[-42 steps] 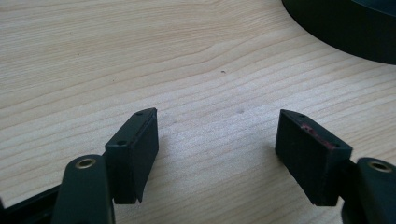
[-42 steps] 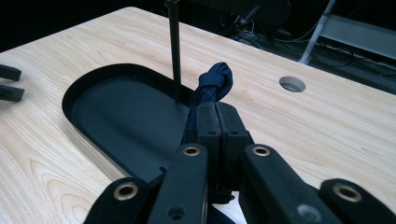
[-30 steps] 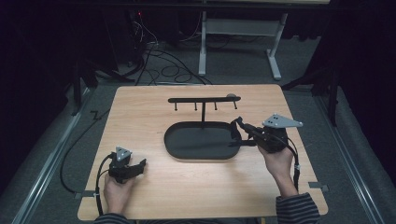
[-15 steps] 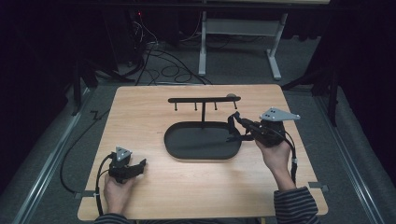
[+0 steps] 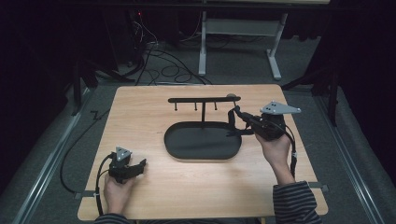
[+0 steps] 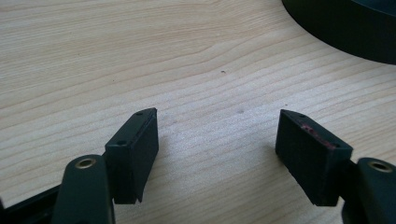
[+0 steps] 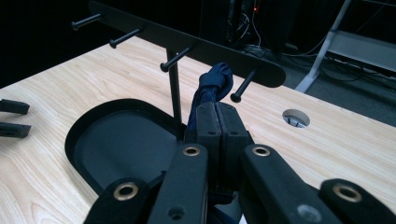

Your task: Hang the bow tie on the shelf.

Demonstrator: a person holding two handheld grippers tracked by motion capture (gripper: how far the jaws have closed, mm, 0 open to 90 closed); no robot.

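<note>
Nearest, the left gripper (image 5: 140, 164) rests on the pale wood-grain table (image 5: 140, 107), its ribbed black jaws spread apart with nothing between them. Beyond lies the matte black oval tray (image 5: 201, 145). The right gripper (image 7: 217, 112), jaws pressed together, pinches a dark blue, seemingly fabric, loop (image 7: 214, 81) just below the thin rack's (image 5: 204, 99) end peg (image 7: 243, 87).

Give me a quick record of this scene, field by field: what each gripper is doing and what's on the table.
right gripper: shut on dark blue fabric loop, near a rack peg
left gripper: jaws open, nothing between them, low over the table
rack: black bar with pegs on a post
tray: black oval base, holds nothing
</note>
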